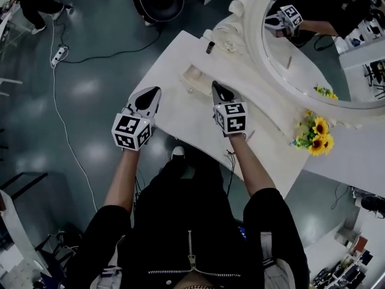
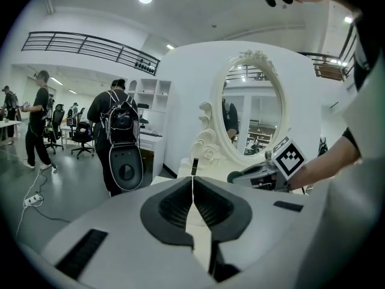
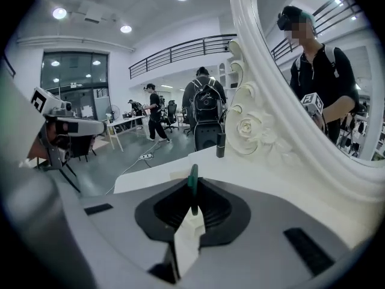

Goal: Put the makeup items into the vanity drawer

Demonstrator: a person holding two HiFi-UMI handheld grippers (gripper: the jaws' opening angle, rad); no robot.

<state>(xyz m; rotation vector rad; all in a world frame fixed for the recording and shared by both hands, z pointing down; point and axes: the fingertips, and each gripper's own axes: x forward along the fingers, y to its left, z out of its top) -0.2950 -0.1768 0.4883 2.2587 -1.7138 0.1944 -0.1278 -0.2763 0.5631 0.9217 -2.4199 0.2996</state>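
While hovering over the glossy white vanity [image 1: 174, 110], pinching a slim green stick [image 3: 192, 176] in the ribbed black jaws of the right gripper [image 1: 216, 89] near the open drawer [image 1: 194, 77]; holding the left gripper [image 1: 154, 93] closed, empty.

Slim green stick [image 3: 192, 182]: thin, dark green, standing upright, pinched between the closed jaws of the right gripper [image 3: 192, 192], tip poking above the pads. Make of item too small to tell.

Dark tube [image 3: 221, 144]: short, black, lipstick-like, upright on the white vanity top [image 1: 180, 110], just beside the carved mirror frame [image 3: 252, 128], well apart from the green stick.

Drawer [image 1: 195, 76]: pulled open at the vanity's front edge, cream interior; contents can't be made out. It sits between the dark tube and the held stick.
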